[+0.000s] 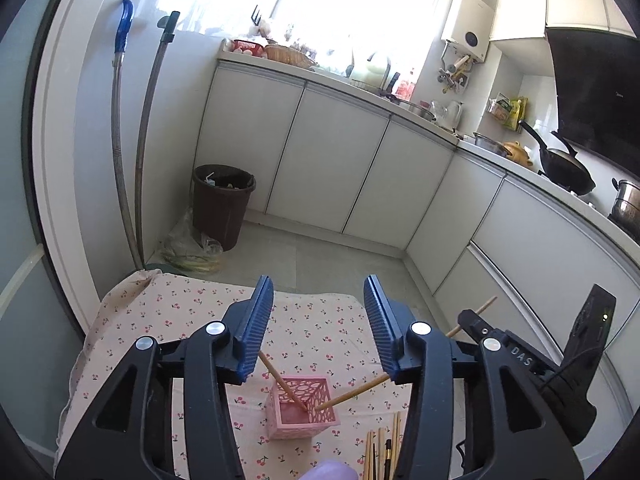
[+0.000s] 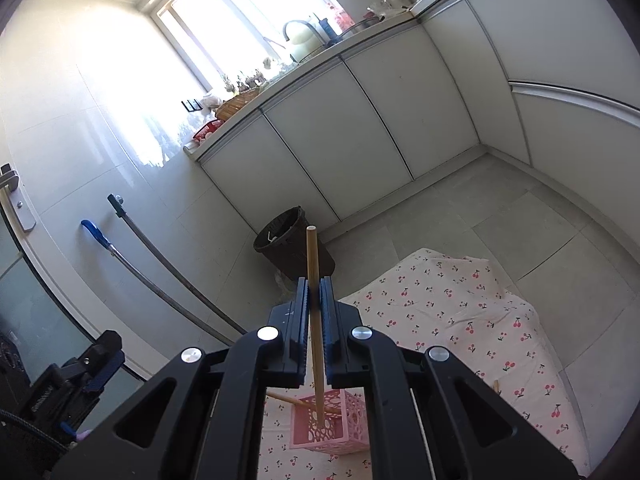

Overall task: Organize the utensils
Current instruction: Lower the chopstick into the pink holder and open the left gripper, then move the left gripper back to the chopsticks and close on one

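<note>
A pink openwork holder stands on the cherry-print cloth. One wooden chopstick leans in it, free of any pad. My left gripper hangs open above the holder, its blue pads wide apart and nothing pressed between them. My right gripper is shut on a second chopstick, whose lower end reaches into the holder. The left wrist view shows the right gripper at the right. Several loose chopsticks lie beside the holder near the bottom edge.
The cloth-covered table ends just past the holder, with tiled floor beyond. A dark bin and two long handles stand by the wall. White cabinets run along the far side. A purple rounded shape shows at the bottom.
</note>
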`<action>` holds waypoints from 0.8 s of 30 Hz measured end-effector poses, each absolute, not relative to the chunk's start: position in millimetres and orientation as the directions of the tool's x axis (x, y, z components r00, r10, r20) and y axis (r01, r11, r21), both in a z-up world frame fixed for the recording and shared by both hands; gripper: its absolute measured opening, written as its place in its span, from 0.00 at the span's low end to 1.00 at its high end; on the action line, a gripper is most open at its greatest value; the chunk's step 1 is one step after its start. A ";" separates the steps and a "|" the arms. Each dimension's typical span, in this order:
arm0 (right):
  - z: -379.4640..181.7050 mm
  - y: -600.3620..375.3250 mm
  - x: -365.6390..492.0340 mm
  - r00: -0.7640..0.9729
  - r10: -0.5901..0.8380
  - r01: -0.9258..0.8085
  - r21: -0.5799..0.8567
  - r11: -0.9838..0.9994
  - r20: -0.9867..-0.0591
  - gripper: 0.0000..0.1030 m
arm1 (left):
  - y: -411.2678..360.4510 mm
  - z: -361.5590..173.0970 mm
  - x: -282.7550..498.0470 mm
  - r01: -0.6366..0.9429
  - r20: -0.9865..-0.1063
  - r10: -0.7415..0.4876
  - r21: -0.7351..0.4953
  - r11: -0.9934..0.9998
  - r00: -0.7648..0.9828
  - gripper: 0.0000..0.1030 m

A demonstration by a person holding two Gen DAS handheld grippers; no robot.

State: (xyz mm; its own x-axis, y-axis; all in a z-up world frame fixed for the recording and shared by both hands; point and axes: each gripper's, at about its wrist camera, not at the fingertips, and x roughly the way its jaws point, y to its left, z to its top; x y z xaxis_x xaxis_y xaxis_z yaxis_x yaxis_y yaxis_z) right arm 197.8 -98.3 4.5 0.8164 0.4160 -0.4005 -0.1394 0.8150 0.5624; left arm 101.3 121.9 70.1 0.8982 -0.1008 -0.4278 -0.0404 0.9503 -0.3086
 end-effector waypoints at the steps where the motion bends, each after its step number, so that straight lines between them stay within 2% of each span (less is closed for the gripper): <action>1: 0.7 -95.2 198.7 0.812 0.412 -0.133 0.556 0.821 -0.414 0.09 | 118.8 67.0 101.9 -0.039 -0.438 -0.101 -0.298 0.954 0.894 0.44; 5: -5.0 -85.4 196.1 0.788 0.422 -0.153 0.522 0.839 -0.448 0.12 | 110.9 51.4 107.3 -0.027 -0.497 -0.119 -0.277 0.961 0.859 0.44; 9: -1.6 -86.9 181.8 0.787 0.407 -0.164 0.479 0.862 -0.463 0.40 | 100.5 34.2 111.4 -0.019 -0.560 -0.121 -0.238 0.971 0.819 0.44; 14: -11.9 -101.6 161.4 0.759 0.359 -0.141 0.400 0.906 -0.544 0.40 | 87.0 4.6 112.6 0.002 -0.661 -0.143 -0.210 0.978 0.737 0.47; 18: -28.2 -126.5 138.2 0.732 0.297 -0.094 0.341 0.935 -0.613 0.64 | 68.2 -21.5 113.8 0.050 -0.748 -0.176 -0.188 0.981 0.640 0.51; 24: -46.3 -173.2 115.9 0.673 0.230 -0.018 0.295 0.955 -0.703 0.77 | 35.3 -66.4 119.3 0.091 -0.857 -0.169 -0.143 0.986 0.487 0.54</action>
State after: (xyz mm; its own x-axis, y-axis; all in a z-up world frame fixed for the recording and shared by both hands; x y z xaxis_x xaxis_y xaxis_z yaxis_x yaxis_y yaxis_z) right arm 115.9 -173.2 -46.3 0.6735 0.2295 -0.7027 -0.0182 0.9554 0.2946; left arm 119.3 35.3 -66.4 0.4874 -0.1692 -0.8567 0.0908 0.9856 -0.1430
